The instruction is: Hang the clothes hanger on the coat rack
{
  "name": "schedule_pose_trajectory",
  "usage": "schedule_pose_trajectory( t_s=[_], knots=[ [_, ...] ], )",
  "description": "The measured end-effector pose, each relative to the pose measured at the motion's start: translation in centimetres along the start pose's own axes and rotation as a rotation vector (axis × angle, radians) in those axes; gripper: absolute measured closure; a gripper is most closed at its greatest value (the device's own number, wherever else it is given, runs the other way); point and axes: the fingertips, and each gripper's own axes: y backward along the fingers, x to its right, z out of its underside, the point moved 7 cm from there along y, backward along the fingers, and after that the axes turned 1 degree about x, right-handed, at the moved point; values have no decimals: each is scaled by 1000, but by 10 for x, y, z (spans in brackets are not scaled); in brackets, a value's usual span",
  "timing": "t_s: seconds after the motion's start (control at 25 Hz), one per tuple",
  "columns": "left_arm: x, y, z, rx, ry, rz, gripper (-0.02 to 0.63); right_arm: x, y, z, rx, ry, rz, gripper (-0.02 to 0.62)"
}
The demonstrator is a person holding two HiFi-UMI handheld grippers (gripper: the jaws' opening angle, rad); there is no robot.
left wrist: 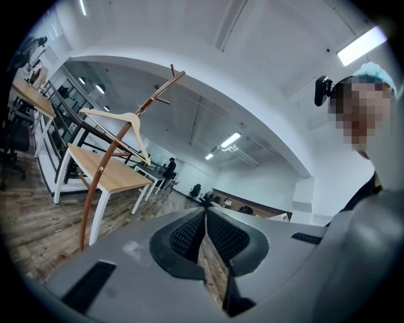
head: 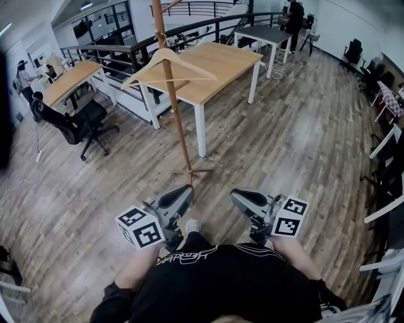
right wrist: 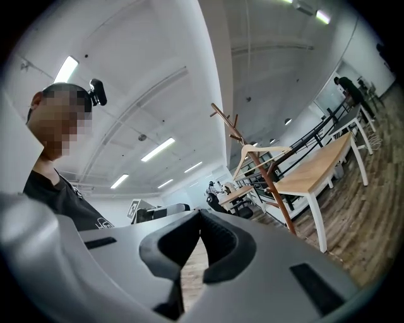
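Note:
A pale wooden clothes hanger (head: 183,65) hangs on the brown wooden coat rack (head: 178,126), which stands on the floor ahead of me. The hanger (left wrist: 117,118) and the rack (left wrist: 95,189) appear at the left of the left gripper view. In the right gripper view the hanger (right wrist: 264,150) and the rack (right wrist: 273,183) appear right of centre. My left gripper (head: 187,189) and right gripper (head: 235,193) are held low by my body, well short of the rack's foot. Both are shut with nothing between the jaws, as the left gripper (left wrist: 205,212) and right gripper (right wrist: 199,214) show close up.
A long wooden table (head: 218,63) with white legs stands just behind the rack. A black office chair (head: 79,123) and another table (head: 66,82) are at the left, a black railing (head: 126,53) behind. A person (head: 295,19) stands by a far table. White chairs (head: 388,189) line the right edge.

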Motion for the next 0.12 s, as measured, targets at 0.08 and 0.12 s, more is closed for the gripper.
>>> schedule_pose_trajectory(
  t_s=[0.08, 0.12],
  knots=[
    [-1, -3, 0, -5, 1, 3, 589, 3, 1, 1, -3, -4, 2, 555],
    [-2, -5, 0, -7, 2, 4, 589, 4, 1, 1, -4, -6, 3, 555]
  ],
)
